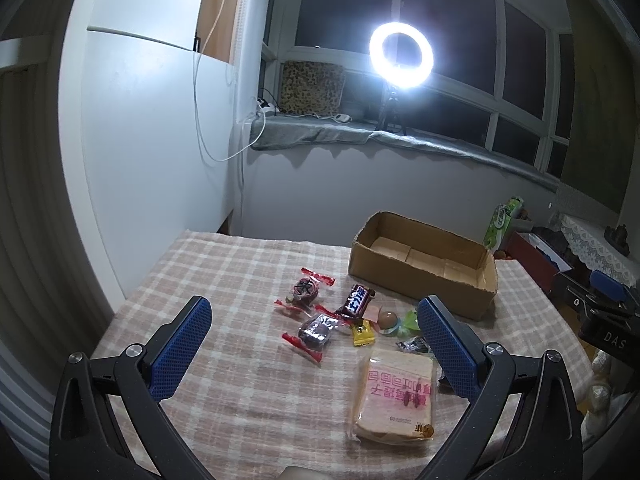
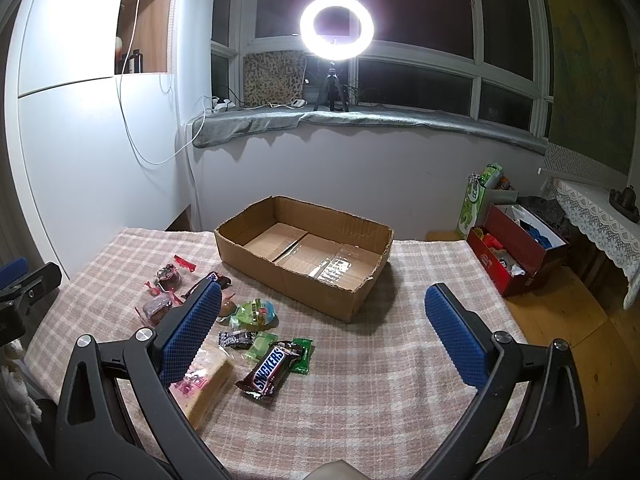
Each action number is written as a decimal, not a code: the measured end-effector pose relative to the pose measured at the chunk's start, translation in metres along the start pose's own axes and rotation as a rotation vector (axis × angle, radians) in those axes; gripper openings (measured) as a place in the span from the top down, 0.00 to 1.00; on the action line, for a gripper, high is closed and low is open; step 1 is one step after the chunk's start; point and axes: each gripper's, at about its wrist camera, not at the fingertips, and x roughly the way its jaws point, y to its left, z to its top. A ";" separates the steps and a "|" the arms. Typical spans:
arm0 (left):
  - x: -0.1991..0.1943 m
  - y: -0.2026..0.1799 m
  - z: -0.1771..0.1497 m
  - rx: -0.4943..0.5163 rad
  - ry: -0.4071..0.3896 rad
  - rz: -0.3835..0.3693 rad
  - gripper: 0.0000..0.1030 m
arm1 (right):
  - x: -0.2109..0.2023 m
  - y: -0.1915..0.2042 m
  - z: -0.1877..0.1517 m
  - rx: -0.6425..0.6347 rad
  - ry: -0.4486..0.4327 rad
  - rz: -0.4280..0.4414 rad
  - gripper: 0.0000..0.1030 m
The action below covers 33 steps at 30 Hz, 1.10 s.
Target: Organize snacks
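- Two grippers hover over the checked cloth [image 2: 380, 380], both with jaws spread wide and holding nothing: left gripper [image 1: 314, 312], right gripper [image 2: 322, 296].
- Box [image 2: 320, 288] sits at frame centre in the right view, nothing inside it.
- Snacks lie loose at lower left of the box: Snickers [image 2: 269, 370], bread pack [image 1: 394, 398], red-wrapped sweets [image 1: 306, 290].
- Ring light [image 2: 337, 28] glows at top centre.
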 end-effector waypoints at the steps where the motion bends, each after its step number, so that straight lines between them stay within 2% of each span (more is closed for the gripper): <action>1: 0.000 0.000 0.000 -0.001 0.001 -0.001 0.01 | 0.000 0.000 0.000 0.000 0.001 0.001 0.00; 20: 0.003 -0.002 -0.003 0.003 0.014 -0.013 0.01 | 0.005 0.000 -0.009 0.000 0.014 0.006 0.00; 28: 0.023 0.011 -0.017 -0.082 0.110 -0.104 0.02 | 0.030 -0.008 -0.026 0.094 0.119 0.155 0.00; 33: 0.038 0.019 -0.029 -0.141 0.179 -0.171 0.12 | 0.046 -0.004 -0.039 0.130 0.204 0.252 0.00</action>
